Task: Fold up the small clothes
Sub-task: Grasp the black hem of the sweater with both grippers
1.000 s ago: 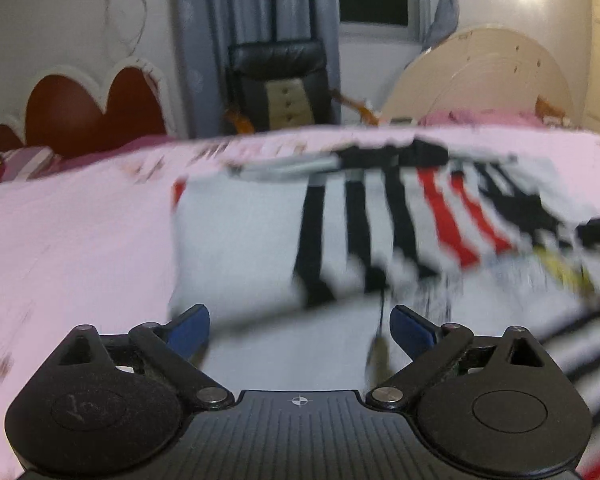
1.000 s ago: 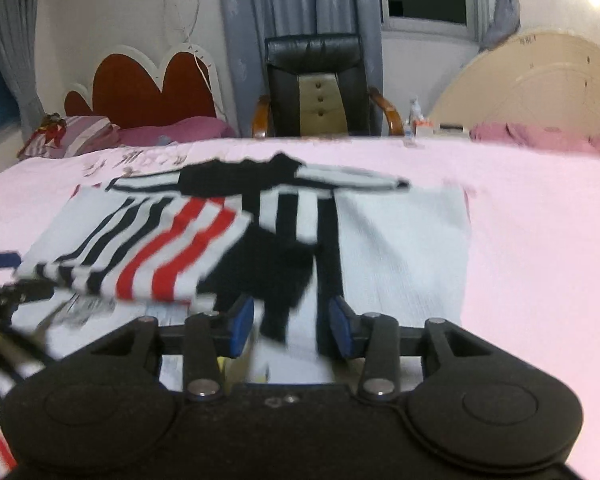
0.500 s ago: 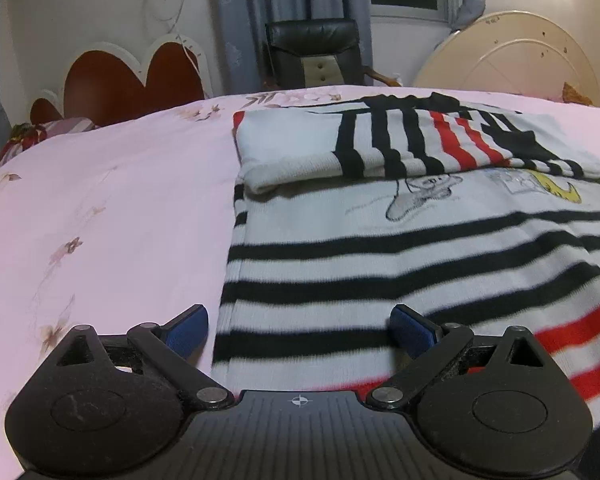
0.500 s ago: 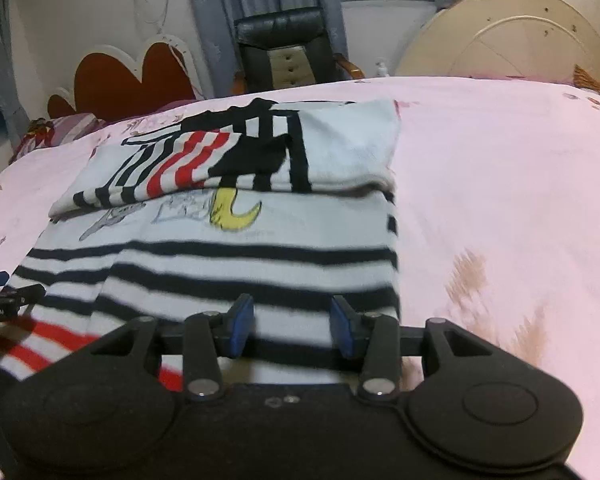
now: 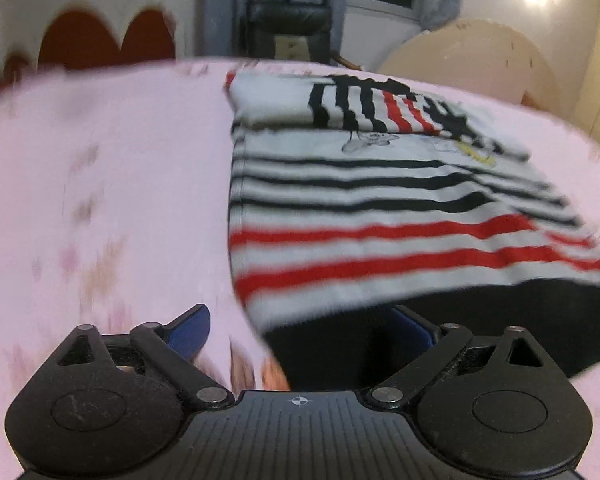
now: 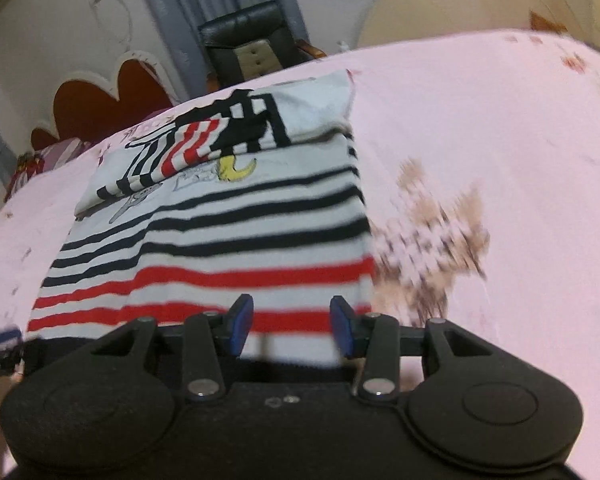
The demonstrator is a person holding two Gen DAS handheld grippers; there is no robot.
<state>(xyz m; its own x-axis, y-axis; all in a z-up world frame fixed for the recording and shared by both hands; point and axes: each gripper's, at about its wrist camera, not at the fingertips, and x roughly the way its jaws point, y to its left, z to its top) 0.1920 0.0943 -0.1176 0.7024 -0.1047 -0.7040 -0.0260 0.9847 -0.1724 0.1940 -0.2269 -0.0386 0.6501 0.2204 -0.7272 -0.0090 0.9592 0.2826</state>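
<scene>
A small white sweater with black and red stripes and a black hem lies flat on the pink bedspread, its top part folded down over the body. It also shows in the right wrist view. My left gripper is open at the sweater's near left hem corner, which lies between its blue pads. My right gripper is open at the near right hem edge, with the cloth between its pads. The left gripper's tip shows at the left edge of the right wrist view.
The pink floral bedspread stretches to both sides of the sweater. A red heart-shaped headboard, a black chair, grey curtains and a cream round board stand beyond the bed.
Both grippers pulled back from the folded top part to the sweater's near hem. The red stripes and black hem now fill the near view. Both stayed open.
</scene>
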